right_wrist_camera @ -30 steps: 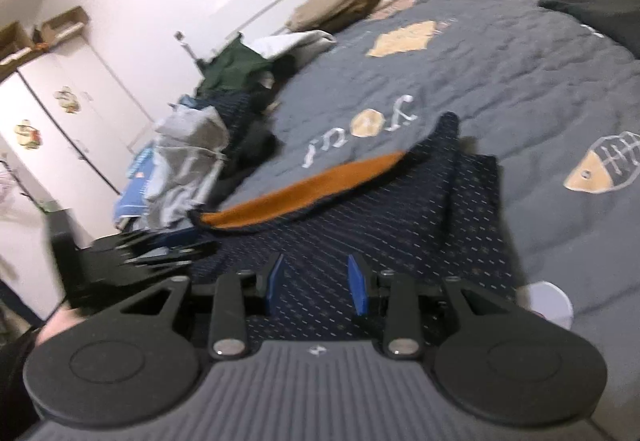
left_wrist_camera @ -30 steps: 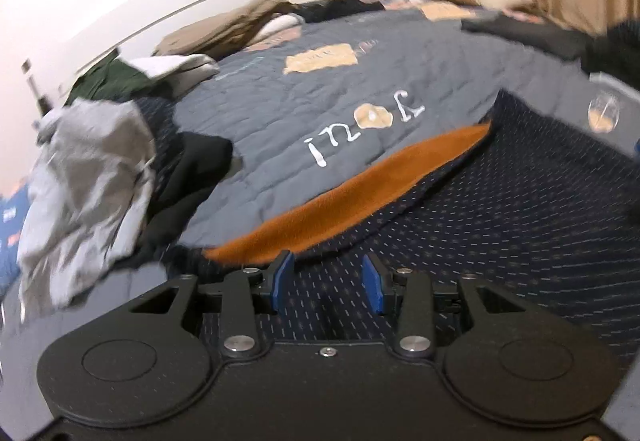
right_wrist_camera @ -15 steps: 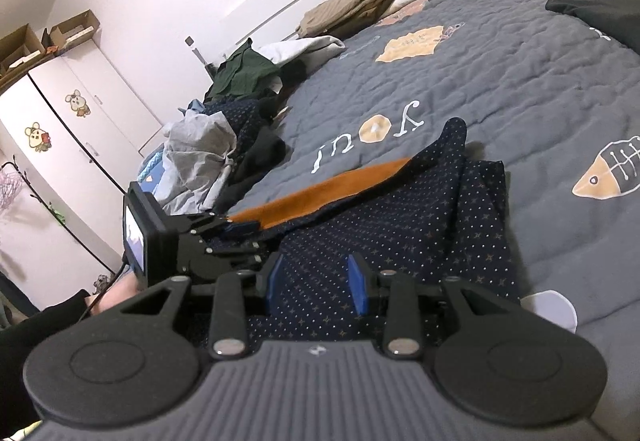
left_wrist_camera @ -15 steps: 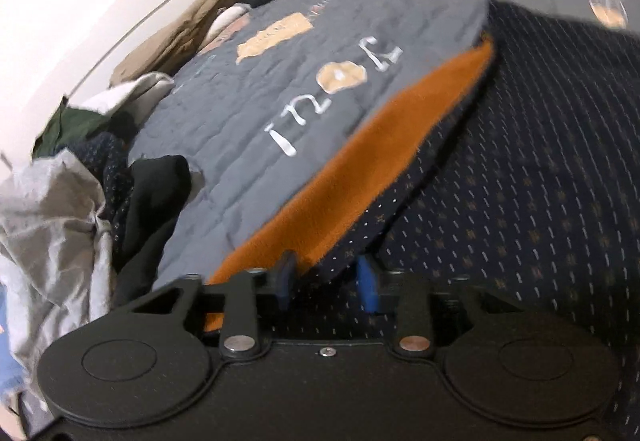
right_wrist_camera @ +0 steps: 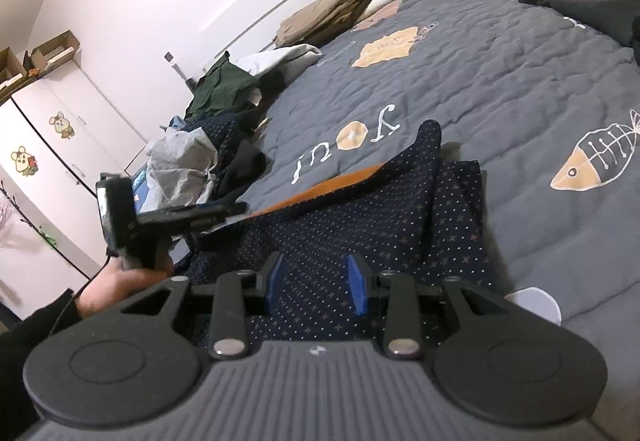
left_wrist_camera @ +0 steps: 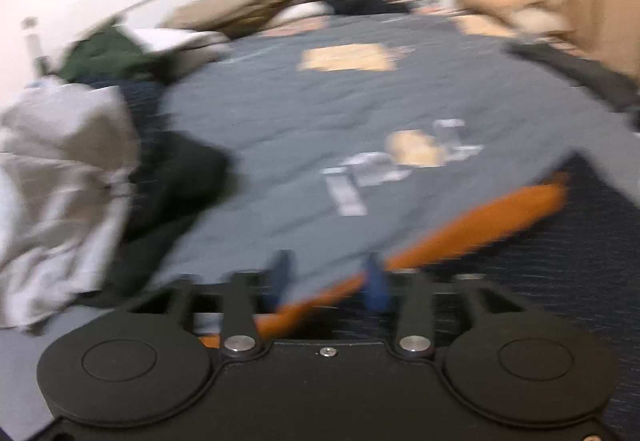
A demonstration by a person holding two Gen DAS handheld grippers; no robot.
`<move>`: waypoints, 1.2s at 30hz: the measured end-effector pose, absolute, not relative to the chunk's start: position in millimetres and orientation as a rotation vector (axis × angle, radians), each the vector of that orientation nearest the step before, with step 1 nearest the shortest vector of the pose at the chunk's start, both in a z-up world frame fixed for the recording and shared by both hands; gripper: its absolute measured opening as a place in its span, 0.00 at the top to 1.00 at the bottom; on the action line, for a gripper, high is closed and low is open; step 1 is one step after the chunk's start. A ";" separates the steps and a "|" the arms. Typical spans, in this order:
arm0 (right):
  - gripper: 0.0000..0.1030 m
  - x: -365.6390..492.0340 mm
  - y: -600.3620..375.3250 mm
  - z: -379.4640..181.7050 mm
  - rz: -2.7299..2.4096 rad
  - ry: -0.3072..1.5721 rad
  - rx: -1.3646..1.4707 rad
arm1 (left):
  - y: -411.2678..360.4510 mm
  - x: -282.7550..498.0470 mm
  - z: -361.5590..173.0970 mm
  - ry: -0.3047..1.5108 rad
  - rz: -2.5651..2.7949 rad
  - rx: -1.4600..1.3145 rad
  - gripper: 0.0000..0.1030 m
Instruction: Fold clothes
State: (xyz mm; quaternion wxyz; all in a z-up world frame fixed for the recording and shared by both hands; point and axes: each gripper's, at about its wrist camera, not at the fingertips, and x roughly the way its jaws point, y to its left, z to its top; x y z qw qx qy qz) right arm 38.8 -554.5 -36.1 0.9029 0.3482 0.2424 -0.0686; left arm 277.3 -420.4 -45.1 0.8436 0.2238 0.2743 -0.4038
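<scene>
The left gripper (left_wrist_camera: 326, 279), jaws just opened, straddles the orange-lined edge of the dark navy dotted garment (right_wrist_camera: 360, 225) without pinching it. The right gripper (right_wrist_camera: 314, 283) hovers half-spread above the garment, gripping nothing. The garment is partly folded; the heaped grey and dark clothes (right_wrist_camera: 188, 161) beyond the left gripper are unfolded.

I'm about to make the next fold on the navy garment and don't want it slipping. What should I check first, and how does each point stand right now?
1. Left gripper at the orange edge: ok; jaws have just been opening, cloth lies between them.
2. Left grip firm on cloth: cannot tell, view blurred.
3. Right gripper holding the navy garment: not ok; it stands open, pads not pressing cloth.
4. Garment flat: not ok, ridged and bunched.
5. Quilt beyond the garment bare: ok.
6. Clothes pile apart from the garment: cannot tell.
</scene>
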 end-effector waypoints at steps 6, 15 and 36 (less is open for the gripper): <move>0.67 38.4 -555.6 -34.8 -0.146 0.495 0.719 | -469.8 235.2 -56.3 0.477 -1.011 0.623 0.38; 0.67 37.3 -561.9 -37.9 -0.156 0.495 0.736 | -511.4 241.7 -94.5 0.552 -1.065 0.728 0.96; 0.67 34.8 -563.7 -35.9 -0.171 0.481 0.749 | -509.4 245.9 -56.8 0.536 -1.097 0.491 0.46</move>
